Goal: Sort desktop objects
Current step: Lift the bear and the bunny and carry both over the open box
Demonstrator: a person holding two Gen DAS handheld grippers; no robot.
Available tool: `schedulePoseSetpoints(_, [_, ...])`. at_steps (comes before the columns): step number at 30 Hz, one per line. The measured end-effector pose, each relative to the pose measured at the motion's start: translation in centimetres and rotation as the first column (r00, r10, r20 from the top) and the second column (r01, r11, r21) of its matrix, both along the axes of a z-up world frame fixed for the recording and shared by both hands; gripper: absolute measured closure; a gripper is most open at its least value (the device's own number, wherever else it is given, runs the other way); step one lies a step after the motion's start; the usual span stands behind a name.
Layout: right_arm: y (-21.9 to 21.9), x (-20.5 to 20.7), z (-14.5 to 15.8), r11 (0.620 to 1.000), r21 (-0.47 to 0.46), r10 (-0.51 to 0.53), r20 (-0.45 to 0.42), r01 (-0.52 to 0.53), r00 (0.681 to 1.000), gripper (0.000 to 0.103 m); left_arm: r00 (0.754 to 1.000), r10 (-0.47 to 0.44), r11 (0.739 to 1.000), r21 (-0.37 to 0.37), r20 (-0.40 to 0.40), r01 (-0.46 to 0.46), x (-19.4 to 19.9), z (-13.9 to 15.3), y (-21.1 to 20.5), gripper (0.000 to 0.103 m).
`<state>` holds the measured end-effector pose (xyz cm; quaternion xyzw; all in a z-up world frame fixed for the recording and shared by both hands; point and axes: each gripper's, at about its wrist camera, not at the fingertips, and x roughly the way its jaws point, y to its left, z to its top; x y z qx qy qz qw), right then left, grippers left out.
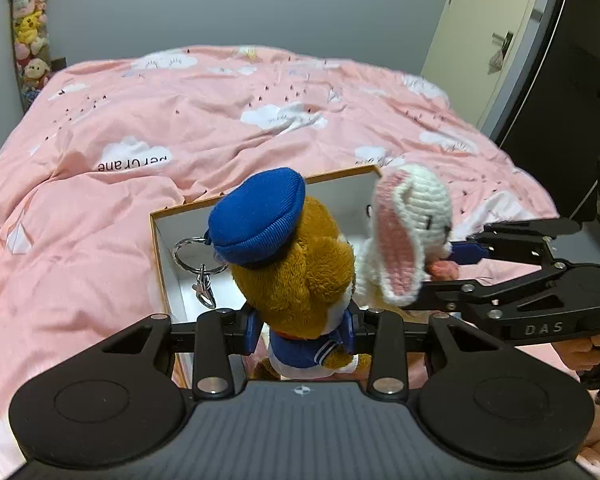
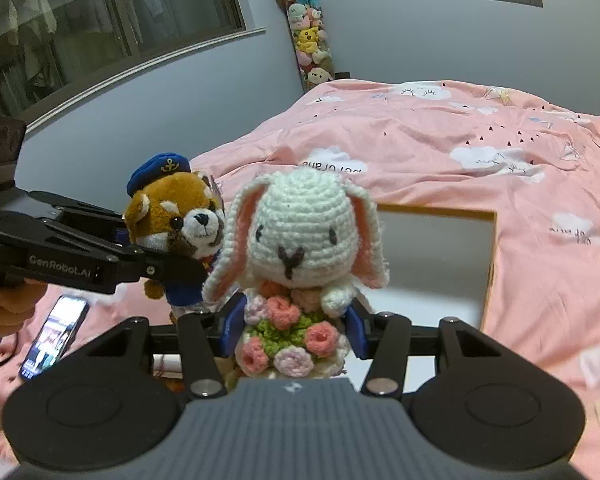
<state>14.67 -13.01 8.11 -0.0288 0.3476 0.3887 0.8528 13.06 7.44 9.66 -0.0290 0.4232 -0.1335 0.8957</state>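
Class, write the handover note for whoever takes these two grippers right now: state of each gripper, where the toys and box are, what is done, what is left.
Left gripper: shut on the sailor plush, held in the air.
Right gripper: shut on the crochet bunny, also in the air.
The toys are side by side above the open box on the pink duvet; a phone lies on the bedding.
Done: both toys gripped.
Left: neither toy rests anywhere yet; probably set each where it belongs, then release.
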Motion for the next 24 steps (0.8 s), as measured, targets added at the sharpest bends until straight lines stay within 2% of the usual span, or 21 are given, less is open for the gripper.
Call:
schedulePoseSetpoints(6, [3.7, 5.1, -2.5, 0.998, -0.061, -0.02, -0.081, 0.015, 0.997, 0.049, 0.995, 0.022, 0.999, 0.031, -0.092, -0.019, 5.6, -2.0, 1.2, 0.06])
schedulePoseSetpoints(9, [5.0, 7.6, -4.2, 0.998, -0.059, -0.031, -0.156, 0.022, 0.987, 0.049, 0.993, 0.03, 0.996, 0.09, -0.115, -0.02, 7.2, -3.1, 1.5, 0.06])
schedulePoseSetpoints(12, [6.0, 9.0, -5.6, 0.998, -0.061, -0.041, -0.216, 0.028, 0.976, 0.049, 0.988, 0.015, 0.995, 0.101, -0.156, 0.001, 8.7, -4.2, 1.6, 0.06])
schedulePoseSetpoints(20, [8.3, 11.9, -9.2, 0.995, -0.1, -0.052, -0.302, 0.023, 0.952, 0.049, 0.969, -0.003, 0.988, 0.146, -0.248, 0.041, 12.0, -8.0, 2.1, 0.06])
schedulePoseSetpoints(24, [8.8, 13.5, -10.8, 0.994, -0.11, -0.056, -0.377, 0.016, 0.925, 0.049, 0.953, -0.031, 0.981, 0.174, -0.302, 0.087, 13.6, -9.5, 2.2, 0.06])
